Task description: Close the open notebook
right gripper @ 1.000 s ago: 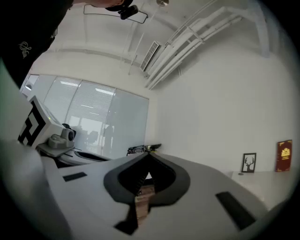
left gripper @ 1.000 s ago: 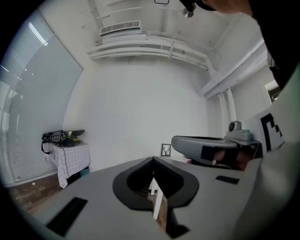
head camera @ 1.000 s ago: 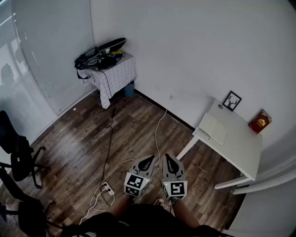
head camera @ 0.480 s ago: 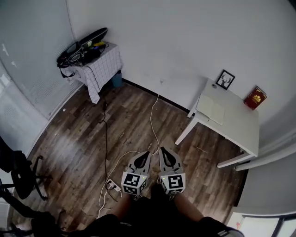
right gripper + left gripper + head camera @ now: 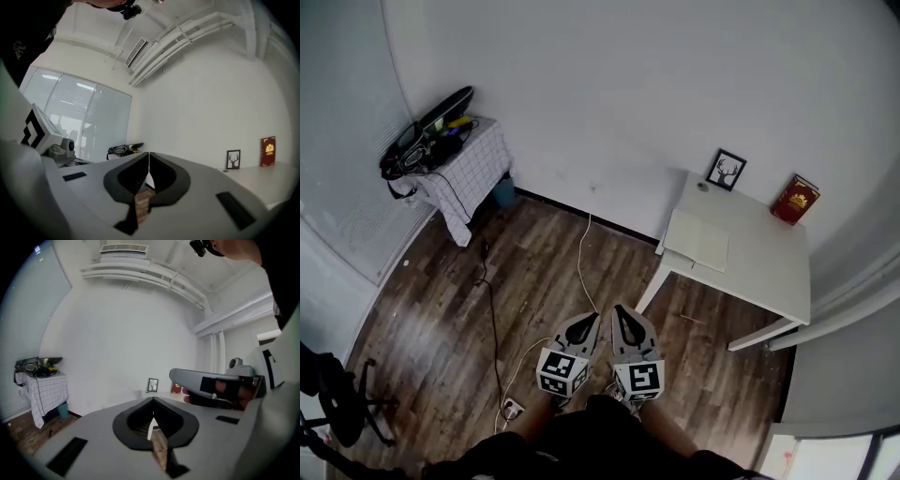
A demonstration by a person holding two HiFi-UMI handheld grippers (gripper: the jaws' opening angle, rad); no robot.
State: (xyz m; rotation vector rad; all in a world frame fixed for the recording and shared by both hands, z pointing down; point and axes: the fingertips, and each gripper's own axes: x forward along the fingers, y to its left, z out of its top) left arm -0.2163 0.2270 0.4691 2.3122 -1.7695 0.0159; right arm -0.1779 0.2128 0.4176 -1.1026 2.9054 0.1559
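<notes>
Far left, a black office chair (image 5: 330, 405) sits at the frame edge. Back-left corner: small table w/ white checked cloth (image 5: 467, 176), a heap of black gear and cables (image 5: 431, 131) on top; a teal bin (image 5: 504, 192) stands on the floor just beside its right leg, contents can't be made out. Dark wood-plank floor (image 5: 441, 281) carries a black cable and a white cable (image 5: 582, 253) running to a white power strip (image 5: 512, 409) near the person's feet. Centre-bottom, held side by side over the floor: left hand-held gripper (image 5: 585, 324), jaws together w/ only a hairline slit btwn them in its own view (image 5: 152, 401), holding nothing; right hand-held gripper (image 5: 622, 317), jaws likewise pressed together (image 5: 148, 154), nothing held. Both are well apart from the white rectangular surface (image 5: 764, 277), which stands at right against the white wall. The open cream-paged notebook (image 5: 697, 240) lies flat, pages up, near the surface's left edge by its near-left corner. At the back edge stands a black-framed deer picture (image 5: 728, 170), w/ a small round object (image 5: 703, 187) just beside it; further right a red book (image 5: 795, 199) stands against the wall. Bare floor lies btwn the grippers and the surface's left legs; the surface's right half shows bare white top.
</notes>
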